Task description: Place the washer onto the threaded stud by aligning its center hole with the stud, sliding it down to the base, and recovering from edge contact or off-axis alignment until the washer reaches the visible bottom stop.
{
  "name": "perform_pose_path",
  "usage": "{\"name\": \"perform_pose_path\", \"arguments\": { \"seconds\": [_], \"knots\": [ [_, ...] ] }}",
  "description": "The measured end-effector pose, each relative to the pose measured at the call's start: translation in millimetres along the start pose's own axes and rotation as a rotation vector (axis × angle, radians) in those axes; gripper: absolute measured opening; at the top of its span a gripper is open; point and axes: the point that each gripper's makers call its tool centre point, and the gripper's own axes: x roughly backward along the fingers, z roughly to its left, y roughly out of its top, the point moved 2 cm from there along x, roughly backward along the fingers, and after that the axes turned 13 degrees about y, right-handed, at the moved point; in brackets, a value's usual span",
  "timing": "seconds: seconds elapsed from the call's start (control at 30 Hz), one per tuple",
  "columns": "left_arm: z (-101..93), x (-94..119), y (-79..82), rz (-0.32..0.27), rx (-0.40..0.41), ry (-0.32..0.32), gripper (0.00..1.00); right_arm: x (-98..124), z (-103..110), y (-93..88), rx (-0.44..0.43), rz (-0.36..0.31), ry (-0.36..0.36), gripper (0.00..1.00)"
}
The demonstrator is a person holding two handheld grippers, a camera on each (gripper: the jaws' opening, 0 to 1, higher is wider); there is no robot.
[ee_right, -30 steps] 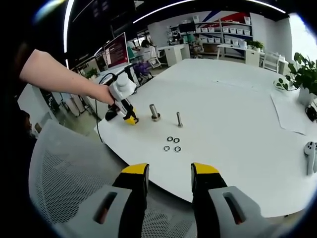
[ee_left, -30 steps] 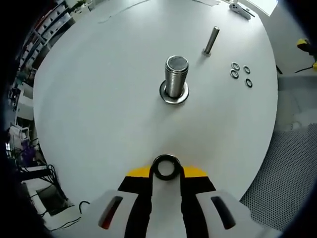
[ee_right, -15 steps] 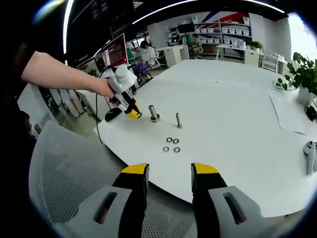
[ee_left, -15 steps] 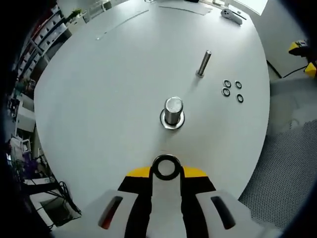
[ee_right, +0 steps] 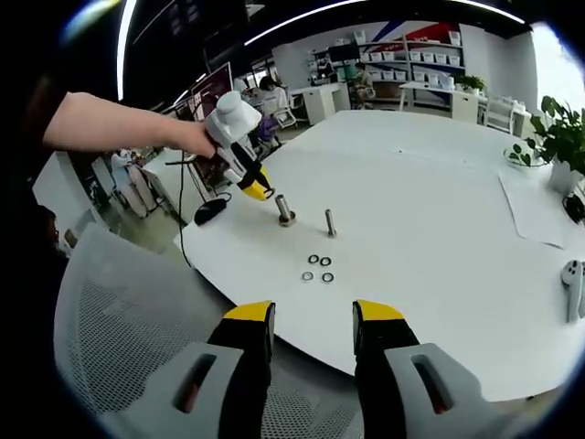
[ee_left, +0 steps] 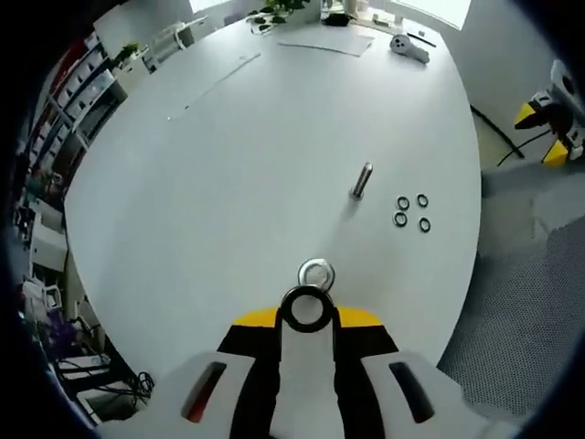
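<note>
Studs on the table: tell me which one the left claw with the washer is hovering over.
The thick threaded stud, set apart from the three loose washers. The thinner stud stands nearer them.

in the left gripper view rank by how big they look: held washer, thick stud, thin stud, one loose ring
1. washer in the left gripper, though it is nearest the camera
2. thick stud, seen end-on, and thin stud: too alike to rank
3. a loose ring, smallest
</note>
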Motion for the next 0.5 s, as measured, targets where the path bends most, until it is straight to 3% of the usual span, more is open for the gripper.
{"name": "perform_pose_path", "arguments": {
  "seconds": [0.5],
  "knots": [
    [-1.0,-13.3,20.0,0.004,-0.047,-0.008,0.19,-0.2,-0.4,1.2,0.0,-0.007,0.0,0.37]
  ]
}}
